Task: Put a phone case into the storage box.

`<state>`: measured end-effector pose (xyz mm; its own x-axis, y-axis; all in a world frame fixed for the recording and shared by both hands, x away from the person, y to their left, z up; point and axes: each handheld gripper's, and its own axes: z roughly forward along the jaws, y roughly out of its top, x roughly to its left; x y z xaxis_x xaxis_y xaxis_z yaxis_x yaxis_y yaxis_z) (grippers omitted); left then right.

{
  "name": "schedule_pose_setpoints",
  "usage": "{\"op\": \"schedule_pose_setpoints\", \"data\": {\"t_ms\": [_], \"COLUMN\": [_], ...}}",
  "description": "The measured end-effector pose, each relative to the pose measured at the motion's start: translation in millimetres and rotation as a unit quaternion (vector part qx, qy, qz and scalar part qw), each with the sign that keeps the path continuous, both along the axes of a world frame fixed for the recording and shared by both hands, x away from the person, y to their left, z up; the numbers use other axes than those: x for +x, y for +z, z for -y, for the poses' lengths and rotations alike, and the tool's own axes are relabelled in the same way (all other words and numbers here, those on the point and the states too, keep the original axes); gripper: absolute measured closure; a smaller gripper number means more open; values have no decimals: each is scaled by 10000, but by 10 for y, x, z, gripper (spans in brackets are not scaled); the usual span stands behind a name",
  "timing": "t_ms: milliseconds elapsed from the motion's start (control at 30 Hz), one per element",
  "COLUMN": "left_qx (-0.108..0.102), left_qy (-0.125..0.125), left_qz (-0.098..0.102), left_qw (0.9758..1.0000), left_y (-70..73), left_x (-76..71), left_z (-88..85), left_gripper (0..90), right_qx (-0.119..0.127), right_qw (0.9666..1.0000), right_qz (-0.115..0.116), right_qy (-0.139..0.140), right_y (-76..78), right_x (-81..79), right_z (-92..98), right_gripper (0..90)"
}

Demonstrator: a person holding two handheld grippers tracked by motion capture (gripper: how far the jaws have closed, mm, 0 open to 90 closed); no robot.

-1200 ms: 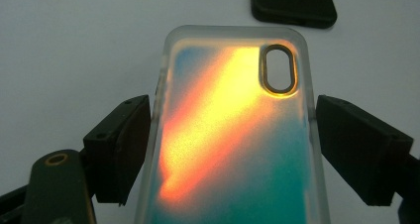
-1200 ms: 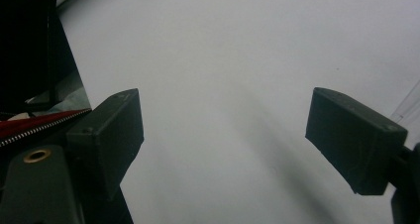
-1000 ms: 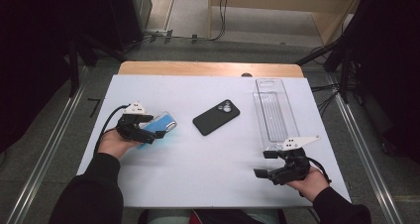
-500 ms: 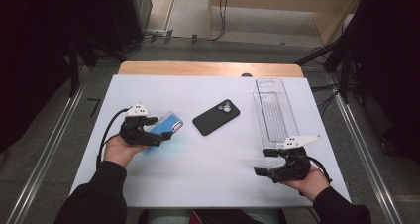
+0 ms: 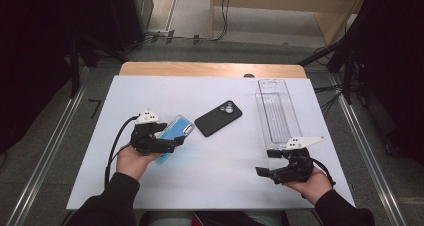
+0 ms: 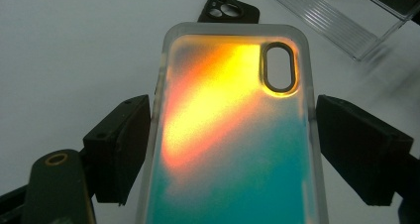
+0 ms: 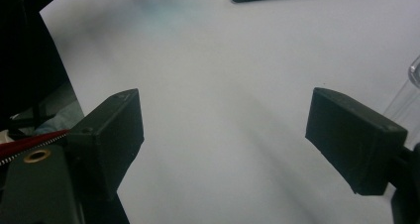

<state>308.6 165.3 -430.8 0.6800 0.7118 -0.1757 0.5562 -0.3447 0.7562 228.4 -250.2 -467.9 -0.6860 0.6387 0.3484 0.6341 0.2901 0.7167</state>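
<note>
Your right gripper (image 5: 267, 163) sits at five o'clock near the table's (image 5: 220, 186) front edge, jaws wide apart with nothing between them and bare surface ahead. Your left gripper (image 5: 175, 142), at nine o'clock, has the blue case (image 5: 175, 131) between its jaws; the left one lies against the case's side, while a thin gap shows at the right, so you cannot tell a firm grip. Just beyond, at the centre, lies the black case (image 5: 218, 118), with open table around it. At two o'clock the clear tray (image 5: 278, 111) lies empty, reaching the far edge.
</note>
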Motion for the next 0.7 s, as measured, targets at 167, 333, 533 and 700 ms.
{"op": "schedule_pose_setpoints", "data": {"t_ms": [167, 333, 533, 700], "left_qx": [-92, -193, -231, -343], "left_qy": [118, 239, 318, 380], "left_qz": [5, 23, 55, -13], "left_qw": [9999, 9995, 9992, 9987], "left_y": [-25, -33, -64, -96], "left_x": [-44, -85, -124, -146], "left_z": [54, 99, 173, 217], "left_gripper": [169, 169, 169, 169], "right_qx": [55, 72, 76, 48], "right_qw": [9999, 9998, 9994, 9993], "right_qz": [-31, -67, -49, -98], "right_qy": [-85, -196, -328, -363], "right_y": [20, 48, 83, 99], "right_x": [-4, -5, 7, 17], "right_z": [-12, -50, -99, -172], "right_gripper": [132, 132, 132, 132]}}
